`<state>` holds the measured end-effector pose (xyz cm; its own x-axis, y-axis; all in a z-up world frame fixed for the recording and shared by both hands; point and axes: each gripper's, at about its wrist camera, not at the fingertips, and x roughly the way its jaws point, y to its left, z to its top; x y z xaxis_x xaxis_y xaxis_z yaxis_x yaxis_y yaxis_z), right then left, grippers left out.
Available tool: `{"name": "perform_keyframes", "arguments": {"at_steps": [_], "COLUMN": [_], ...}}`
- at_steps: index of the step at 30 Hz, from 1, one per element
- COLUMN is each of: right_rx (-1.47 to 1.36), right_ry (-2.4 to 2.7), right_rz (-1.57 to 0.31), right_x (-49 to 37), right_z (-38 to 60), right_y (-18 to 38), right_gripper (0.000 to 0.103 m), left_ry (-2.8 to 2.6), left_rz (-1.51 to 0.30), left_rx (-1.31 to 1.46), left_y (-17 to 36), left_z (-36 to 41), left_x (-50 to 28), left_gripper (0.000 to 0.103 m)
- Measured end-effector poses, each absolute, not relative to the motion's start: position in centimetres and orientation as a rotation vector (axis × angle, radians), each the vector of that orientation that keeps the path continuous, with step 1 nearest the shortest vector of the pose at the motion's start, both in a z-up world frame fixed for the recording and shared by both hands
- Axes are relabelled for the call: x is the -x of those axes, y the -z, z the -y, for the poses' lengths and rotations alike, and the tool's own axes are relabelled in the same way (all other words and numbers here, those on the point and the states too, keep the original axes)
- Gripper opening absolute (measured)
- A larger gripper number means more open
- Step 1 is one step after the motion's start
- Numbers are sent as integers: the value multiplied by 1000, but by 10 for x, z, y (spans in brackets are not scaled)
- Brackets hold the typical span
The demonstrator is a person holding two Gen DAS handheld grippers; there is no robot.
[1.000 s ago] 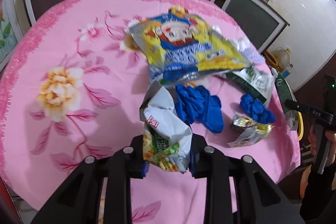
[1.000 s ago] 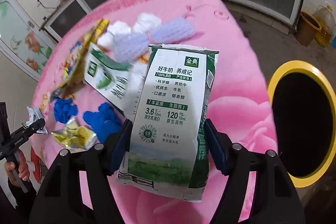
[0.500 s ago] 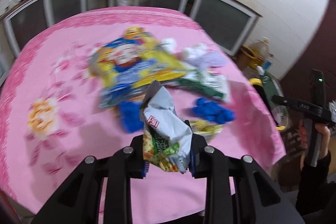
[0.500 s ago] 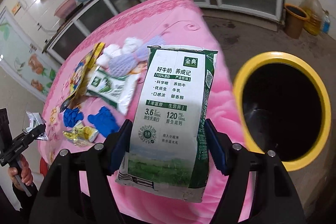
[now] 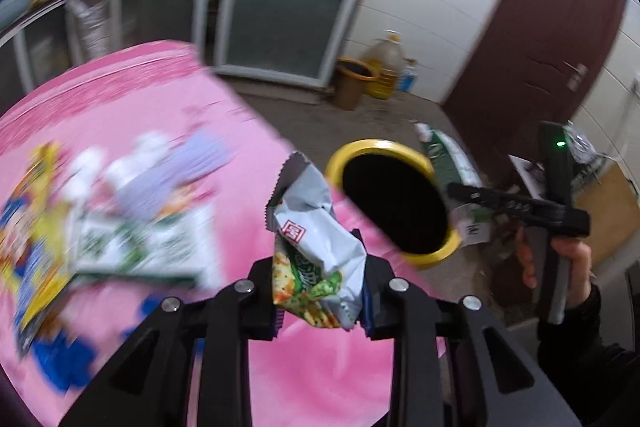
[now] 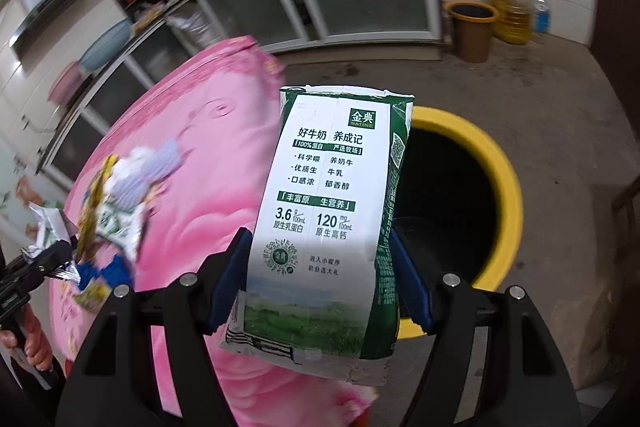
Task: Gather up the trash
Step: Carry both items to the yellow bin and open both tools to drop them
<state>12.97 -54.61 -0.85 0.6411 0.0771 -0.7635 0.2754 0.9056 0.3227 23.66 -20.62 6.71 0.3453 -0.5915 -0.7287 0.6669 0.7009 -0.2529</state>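
glossy crinkled foil snack bag (image 5: pixel 320 251); smooth printed paperboard milk carton (image 6: pixel 332 211); pink cloth tablecloth (image 6: pixel 208 163).

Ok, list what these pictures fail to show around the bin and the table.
- Bin inside: black in both views, contents unseen; the carton in the right gripper covers its left side.
- Table trash: motion-blurred in the left view, print unreadable; small and blurred in the right view.
- Wrapper in the left gripper: crumpled, brand unreadable.
- Bin base: hidden in both views.
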Motion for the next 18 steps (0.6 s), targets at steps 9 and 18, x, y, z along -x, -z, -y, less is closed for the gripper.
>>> {"name": "perform_keyframes", "arguments": {"at_steps": [9,18], "right_rx": [-476,-501], "right_ry": [174,208], "right_rz": [-903,-930], "right_x": [-140,-147], "right_z": [588,611], "right_y": [34,52], "right_gripper": [66,66], "left_ry": [930,959], "left_rz": [-939,-1027], "left_rx": [-199,-213], "left_y": [-37,2], "left_z": [332,391], "left_x": [-257,-279], "left_gripper": [26,26]}}
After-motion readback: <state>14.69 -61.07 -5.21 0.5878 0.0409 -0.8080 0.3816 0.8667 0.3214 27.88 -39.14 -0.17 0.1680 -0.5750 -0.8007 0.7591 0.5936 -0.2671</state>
